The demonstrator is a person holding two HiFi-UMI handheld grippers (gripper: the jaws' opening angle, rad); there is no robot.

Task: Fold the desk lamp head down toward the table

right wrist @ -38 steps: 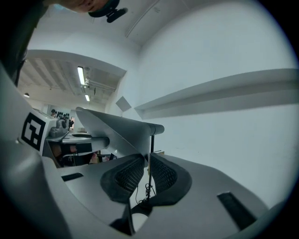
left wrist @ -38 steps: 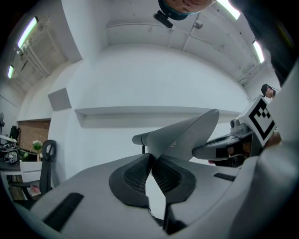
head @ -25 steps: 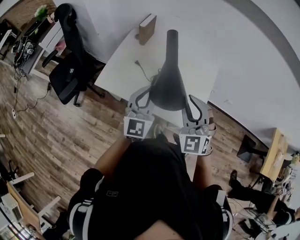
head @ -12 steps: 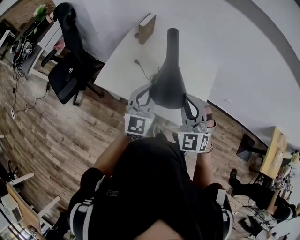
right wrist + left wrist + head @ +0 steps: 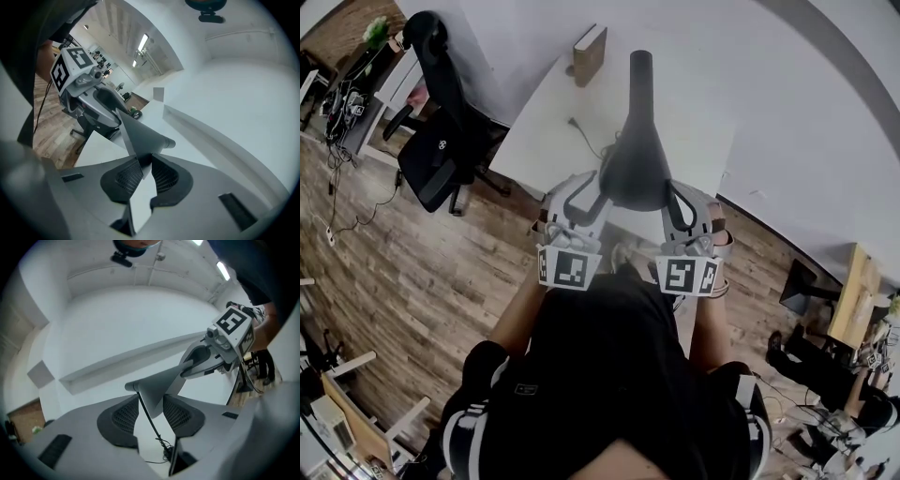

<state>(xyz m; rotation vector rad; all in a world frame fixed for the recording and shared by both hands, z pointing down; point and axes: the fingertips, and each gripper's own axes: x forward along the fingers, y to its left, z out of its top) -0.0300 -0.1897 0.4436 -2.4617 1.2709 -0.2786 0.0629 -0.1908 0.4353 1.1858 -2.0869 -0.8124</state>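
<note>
One-sided grip: right claw (image 5: 143,164) pinches rim of lamp head (image 5: 140,135).

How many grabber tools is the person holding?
2. Left gripper, jaws just opened around the lamp head; right gripper, jaws just closed on its other side.

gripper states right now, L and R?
Left gripper: open, jaws just opened; lamp head rim sits between them, not pressed.
Right gripper: just closed, shut on the lamp head rim.
</note>
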